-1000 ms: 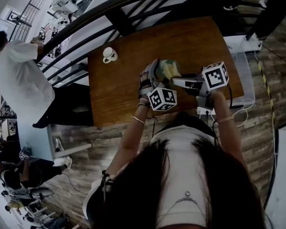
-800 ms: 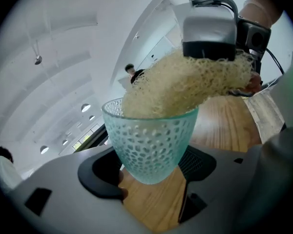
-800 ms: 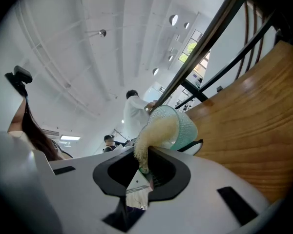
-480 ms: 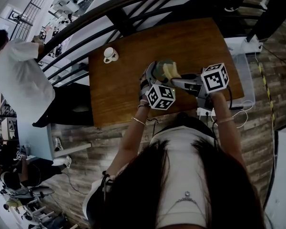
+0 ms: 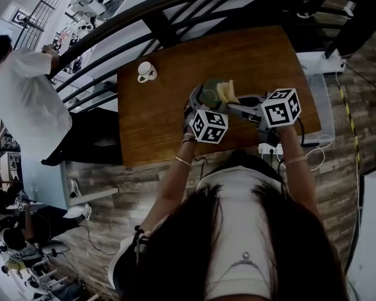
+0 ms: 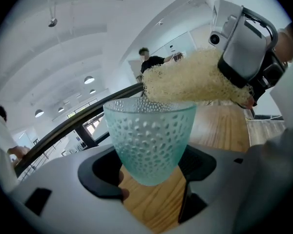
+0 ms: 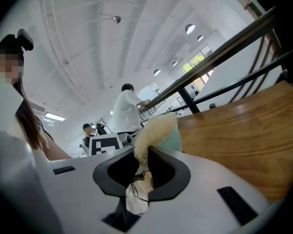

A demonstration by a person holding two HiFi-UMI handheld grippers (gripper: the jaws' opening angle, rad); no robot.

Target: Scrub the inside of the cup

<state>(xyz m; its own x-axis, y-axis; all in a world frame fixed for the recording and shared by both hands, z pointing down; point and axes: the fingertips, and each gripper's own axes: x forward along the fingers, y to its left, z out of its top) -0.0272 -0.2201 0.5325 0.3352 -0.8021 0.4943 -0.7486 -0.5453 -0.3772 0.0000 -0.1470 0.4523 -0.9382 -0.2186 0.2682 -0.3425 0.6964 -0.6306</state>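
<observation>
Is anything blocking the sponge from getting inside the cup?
Nothing visible does. The sponge, pinched in the right tongs, lies across the open mouth of the cup. The left tongs clamp the cup low on its wall, clear of the rim.

Left gripper point(image 5: 205, 98) beside right gripper point(image 5: 233, 105), both jaws clamped.

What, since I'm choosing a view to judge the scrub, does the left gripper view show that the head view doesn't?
Only the left gripper view: the cup's dimpled wall clamped between the left hand-held gripper's jaws, with the sponge lying across its rim. Only the head view: a white mug near the table's far corner. Both: cup, sponge, right hand-held gripper, table.
</observation>
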